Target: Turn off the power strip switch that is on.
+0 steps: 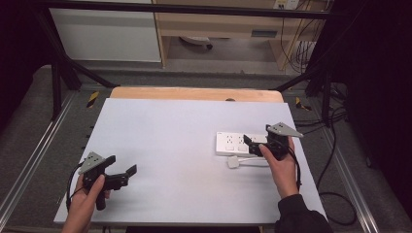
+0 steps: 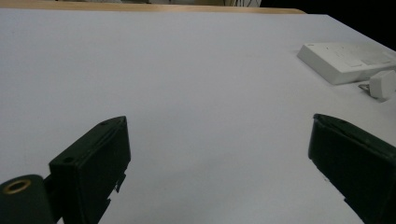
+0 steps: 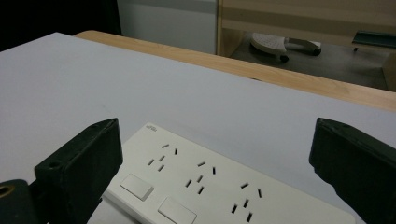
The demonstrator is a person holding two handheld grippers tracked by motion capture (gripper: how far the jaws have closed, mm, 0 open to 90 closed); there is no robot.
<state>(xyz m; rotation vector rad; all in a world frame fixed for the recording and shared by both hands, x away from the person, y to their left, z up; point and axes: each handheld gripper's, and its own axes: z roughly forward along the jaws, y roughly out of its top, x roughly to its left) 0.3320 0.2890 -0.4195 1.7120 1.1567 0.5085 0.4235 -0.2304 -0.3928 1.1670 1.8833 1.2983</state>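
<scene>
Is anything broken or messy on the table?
Nothing looks broken or spilled. The white power strip lies flat on the table, and a small white plug lies loose beside it, not pushed into any socket. Both grippers, left and right, are open and hold nothing.

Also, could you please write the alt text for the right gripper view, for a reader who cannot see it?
A white power strip with three groups of sockets and two rocker switches lies on a white table, just ahead of the right gripper, whose two black jaws stand wide apart on either side of it. Behind the table's wooden far edge is a wooden cabinet.
</scene>
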